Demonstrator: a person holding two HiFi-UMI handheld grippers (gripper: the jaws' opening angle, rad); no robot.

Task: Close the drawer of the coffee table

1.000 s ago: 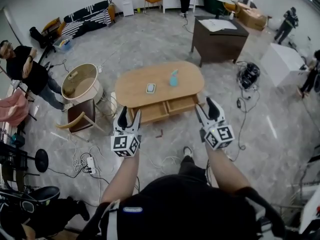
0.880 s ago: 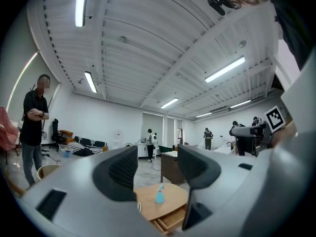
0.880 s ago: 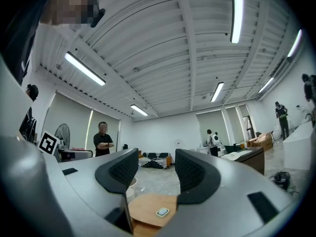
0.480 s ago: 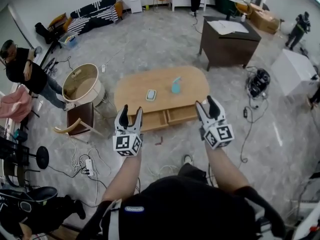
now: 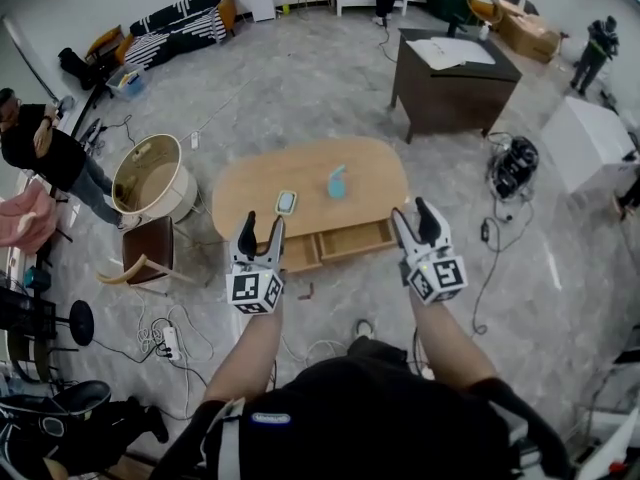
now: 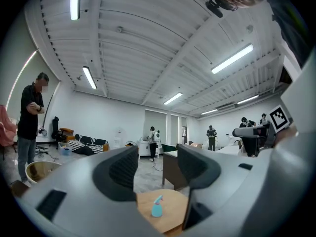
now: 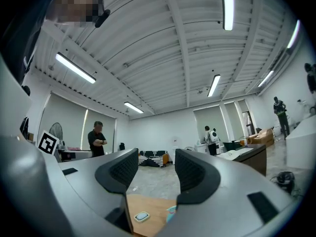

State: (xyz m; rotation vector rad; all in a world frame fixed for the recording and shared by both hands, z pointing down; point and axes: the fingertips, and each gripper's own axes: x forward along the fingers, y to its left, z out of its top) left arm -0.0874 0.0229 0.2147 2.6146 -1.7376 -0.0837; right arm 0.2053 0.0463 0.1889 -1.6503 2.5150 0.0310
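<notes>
An oval wooden coffee table [image 5: 250, 183] stands on the floor ahead of me. Two drawers hang pulled out of its near side: the right drawer [image 5: 358, 239] and a left one [image 5: 300, 253]. On the tabletop stand a blue spray bottle [image 5: 337, 181] and a small flat white object [image 5: 286, 203]. My left gripper [image 5: 259, 230] is held in the air in front of the left drawer, open and empty. My right gripper [image 5: 416, 219] hangs open and empty by the right drawer's right end. The bottle [image 6: 157, 207] shows between the left jaws, and the table [image 7: 148, 204] between the right jaws.
A round tub [image 5: 148, 175] and a tipped wooden chair [image 5: 147, 251] sit left of the table. A dark desk [image 5: 455, 86] stands at the back right. Cables and a power strip [image 5: 164, 341] lie on the floor. A person [image 5: 45, 153] stands at the far left.
Both grippers stay raised and open in much the same pose. The head view has shifted, so the table now sits a little lower and further left in it.
</notes>
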